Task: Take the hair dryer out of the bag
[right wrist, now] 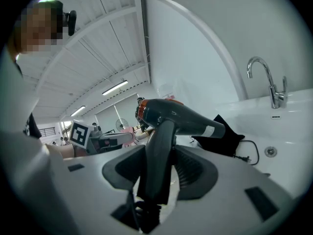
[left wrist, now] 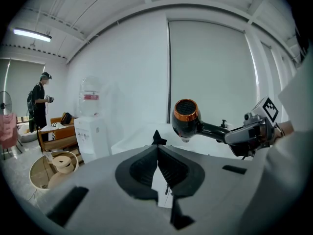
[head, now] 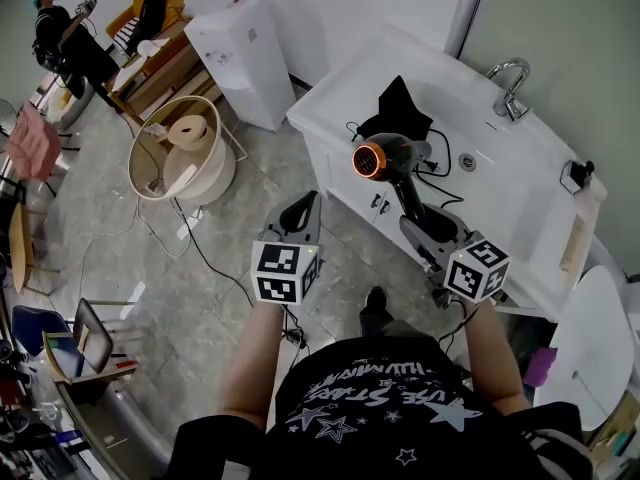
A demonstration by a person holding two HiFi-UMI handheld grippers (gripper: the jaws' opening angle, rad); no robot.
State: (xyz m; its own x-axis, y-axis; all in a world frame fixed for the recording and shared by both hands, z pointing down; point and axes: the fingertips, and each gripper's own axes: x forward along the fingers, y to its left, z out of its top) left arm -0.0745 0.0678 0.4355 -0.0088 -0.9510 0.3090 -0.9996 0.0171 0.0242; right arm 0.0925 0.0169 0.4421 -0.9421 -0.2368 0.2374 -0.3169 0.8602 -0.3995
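**Dryer clear of the bag, cord trailing**

I am gripping the hair dryer (head: 385,160) by its handle with the right tongs (head: 432,230), which are clamped on it; the dryer is hanging in the air just in front of the bag (head: 397,108) and free of it, its orange-ringed end turned to the bag's left. The bag is lying slack on the white desk (head: 520,183). The left tongs (head: 300,211) are pressed together on nothing, well to the bag's left and out over the floor.

I am judging the removal as nearly finished. The cord (head: 440,163) is looping across the desk beside the bag, so I am planning to draw the dryer away slowly, watching that the cord is not dragging the bag along. The head looks heavy against a grip low on the handle, so I am wanting firm pressure and no sudden swing. The free tongs could pin the bag if it starts sliding.

The head view is giving me the whole layout: bag, dryer and both tongs at once. Only the right gripper view is showing the pads squeezing the handle on both sides, and the plug (right wrist: 243,156) lying on the desk just beside the bag. The left gripper view is showing its own jaws meeting with nothing between them, and the dryer side-on; of the bag it is catching only a dark tip.
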